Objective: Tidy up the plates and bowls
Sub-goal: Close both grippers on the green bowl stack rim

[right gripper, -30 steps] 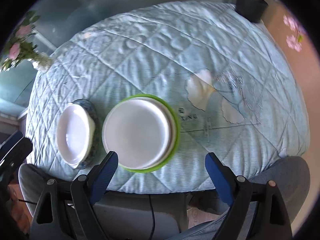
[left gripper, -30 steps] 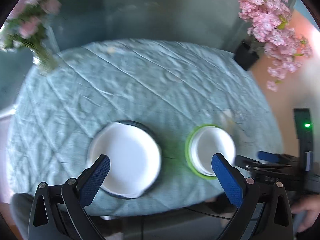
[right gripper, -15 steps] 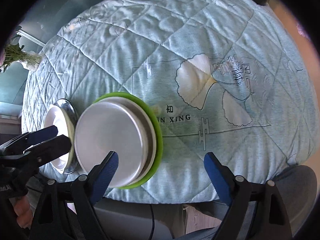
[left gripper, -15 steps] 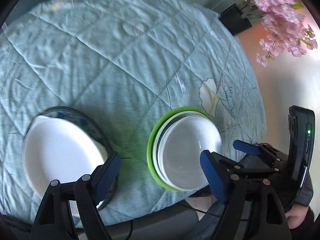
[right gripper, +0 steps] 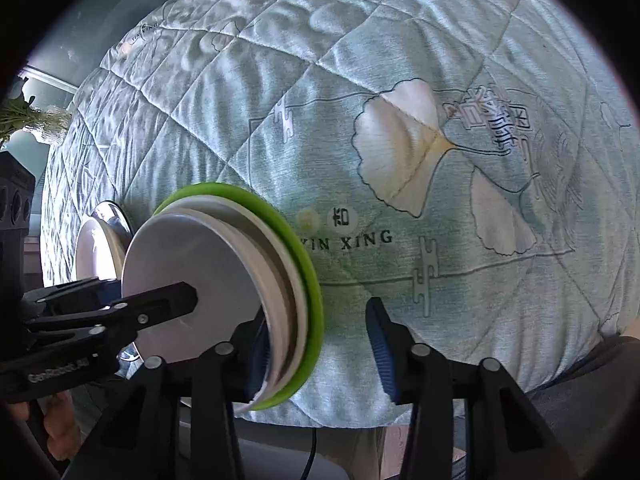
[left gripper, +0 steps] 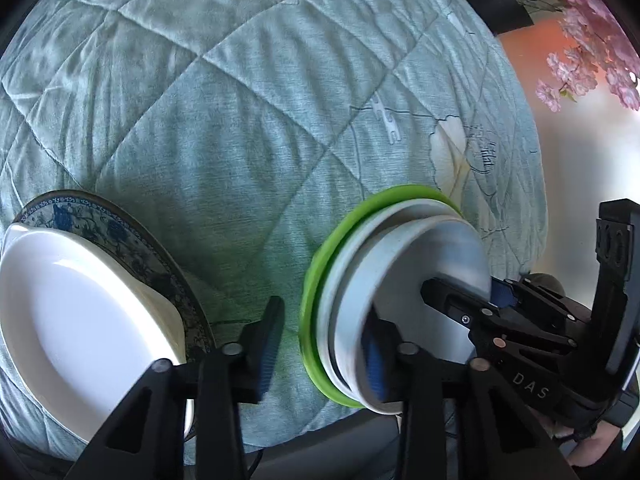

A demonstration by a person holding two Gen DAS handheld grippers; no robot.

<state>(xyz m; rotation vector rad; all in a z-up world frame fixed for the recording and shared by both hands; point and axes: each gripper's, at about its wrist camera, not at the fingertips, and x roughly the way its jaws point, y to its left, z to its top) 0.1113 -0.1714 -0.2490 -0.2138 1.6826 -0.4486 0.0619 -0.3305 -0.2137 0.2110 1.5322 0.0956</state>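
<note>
Quilted pale-teal tablecloth covering a round table, printed with ginkgo leaves and the words "YIN XING"; pink blossoms hanging at 2 o'clock in the left wrist view

Item 1: stack of dishes near the table's front edge, a green plate lying at the bottom, a white plate resting on it, a white bowl sitting on top. In the left wrist view the stack is lying at 4 o'clock; in the right wrist view, at 8 o'clock

Item 2: white oval dish sitting on a blue-patterned plate, at 8 o'clock in the left wrist view, near the stack but apart from it

Item 3: left gripper, jaws closing, straddling the left rim of the stack, one blue pad outside the green plate and the other inside the bowl; whether the pads are pressing yet cannot be told

Item 4: right gripper, jaws closing, straddling the right rim of the same stack; its right pad is standing clear over the cloth, so nothing is being gripped yet
</note>
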